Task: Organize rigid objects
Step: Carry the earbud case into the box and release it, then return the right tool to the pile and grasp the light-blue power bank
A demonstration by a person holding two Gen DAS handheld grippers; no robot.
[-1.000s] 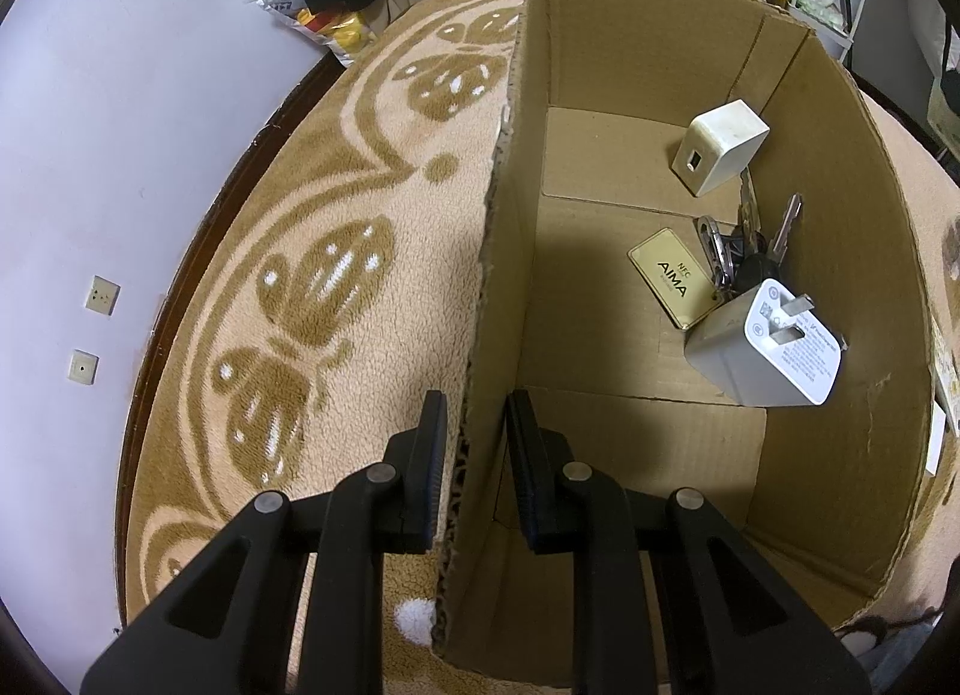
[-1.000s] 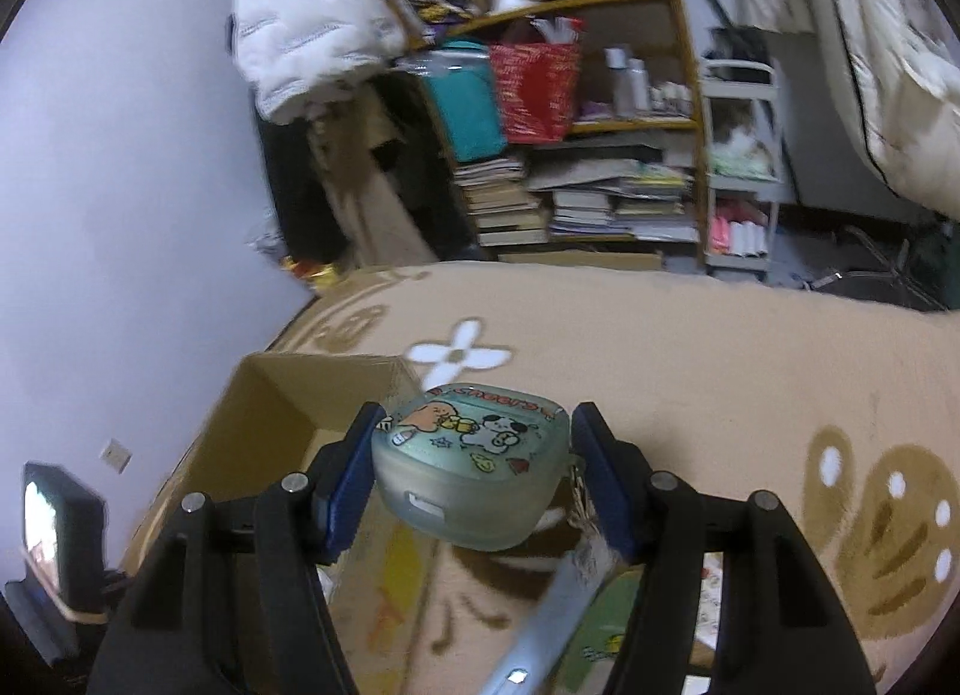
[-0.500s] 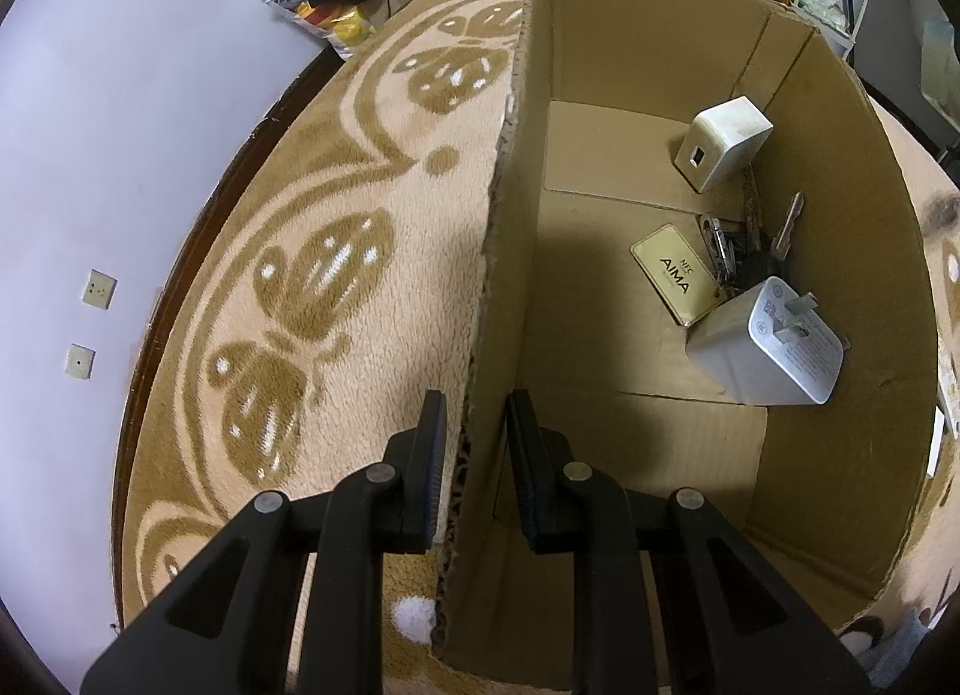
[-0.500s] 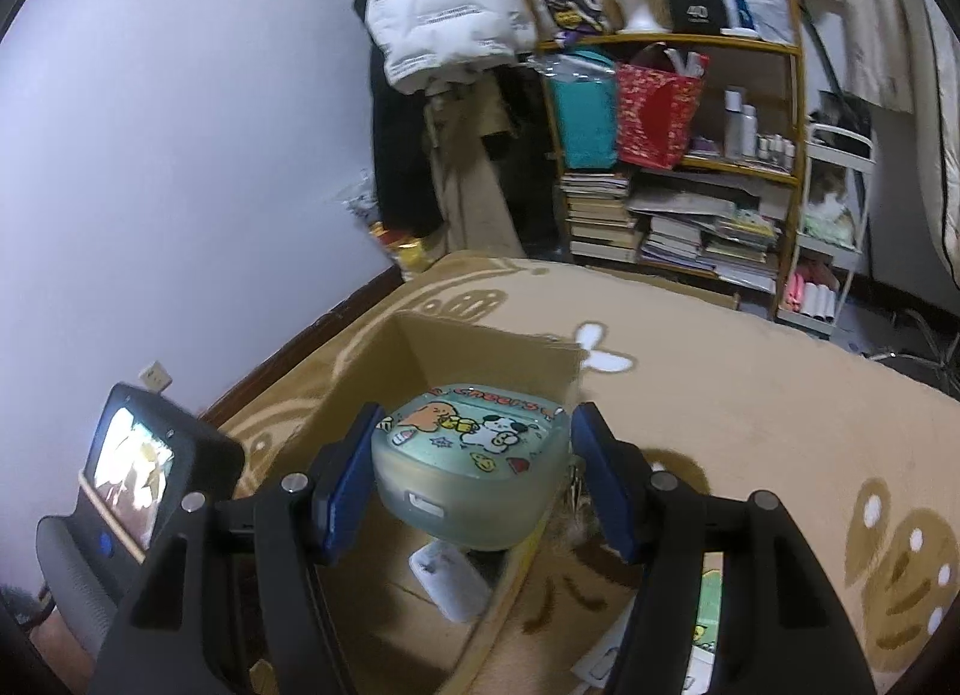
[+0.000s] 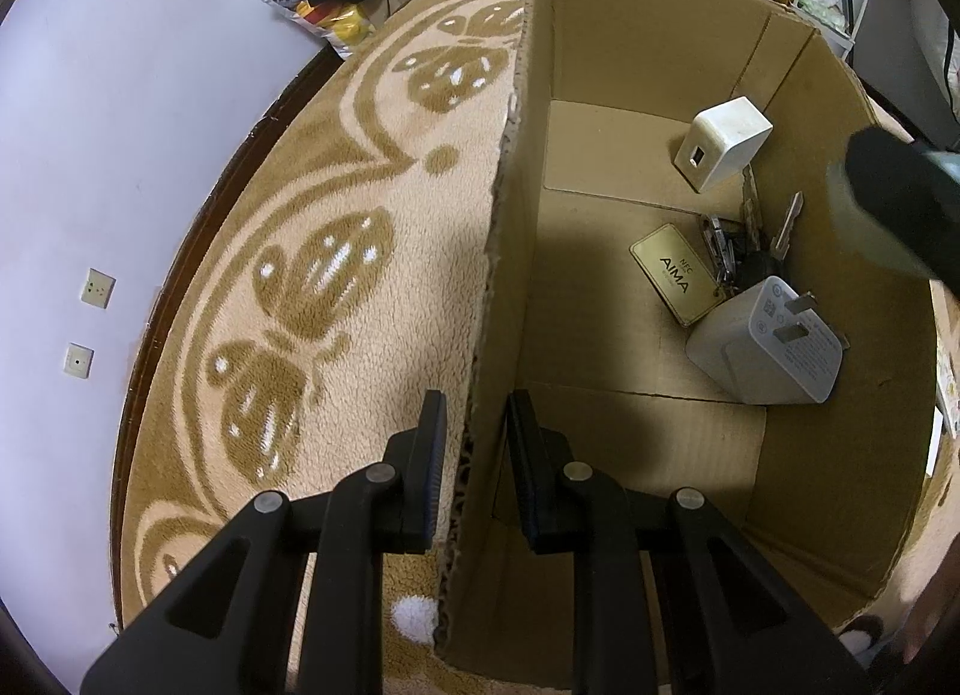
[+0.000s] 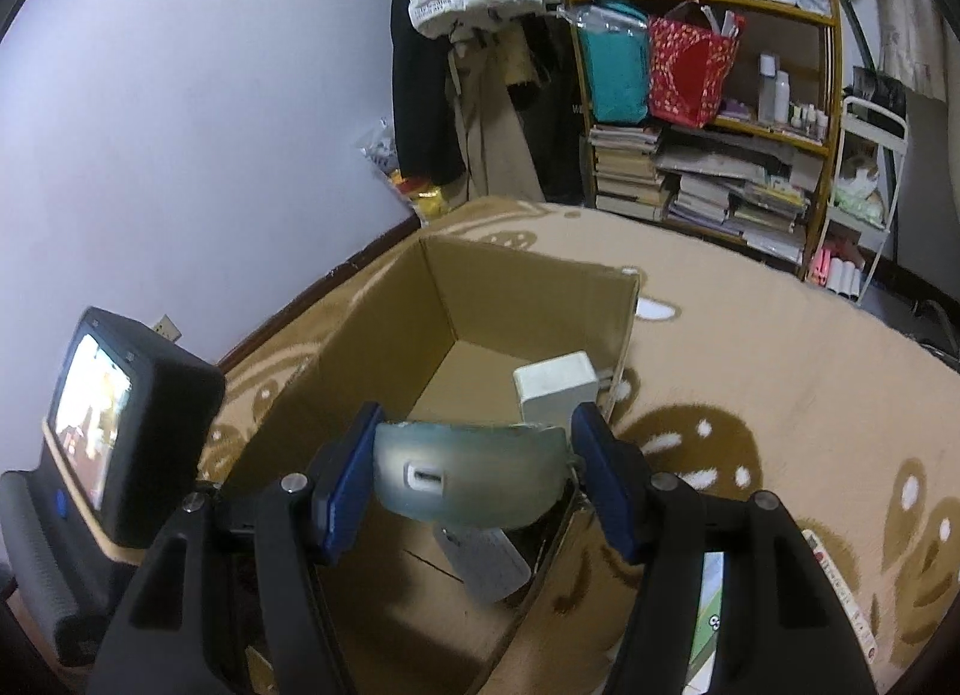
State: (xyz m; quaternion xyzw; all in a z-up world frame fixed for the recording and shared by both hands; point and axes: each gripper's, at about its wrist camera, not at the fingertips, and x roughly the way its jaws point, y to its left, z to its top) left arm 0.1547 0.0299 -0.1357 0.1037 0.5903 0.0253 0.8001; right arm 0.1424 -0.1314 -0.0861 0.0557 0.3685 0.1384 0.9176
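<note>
jaws first: the left gripper (image 5: 471, 470) straddles the near wall of the cardboard box (image 5: 606, 50), one finger outside, one inside, with small gaps to the card on both sides, so it looks more like loose bracing than a hard pinch. the right gripper (image 6: 474, 482) is clamped on a small greenish case (image 6: 471, 473), a pad pressed on each side of it.

what's changed over the last second: the right gripper has swung in from out over the rug (image 6: 750, 335) and now has the case above the box opening, tipped forward so its port faces the camera instead of the cartoon lid. in the left wrist view a dark blurry shape pokes in at the right edge, probably that same gripper arriving, hard to say with the blur. the left one hasn't budged.

already in the box: a white cube charger (image 5: 723, 143), a gold card (image 5: 675, 274), a bunch of keys (image 5: 747, 251) and a white plug adapter (image 5: 771, 350), all bunched toward the right wall.

so the carry looks basically done. what's left for this item is lowering and letting go, ideally over the bare floor on the left side.
</note>
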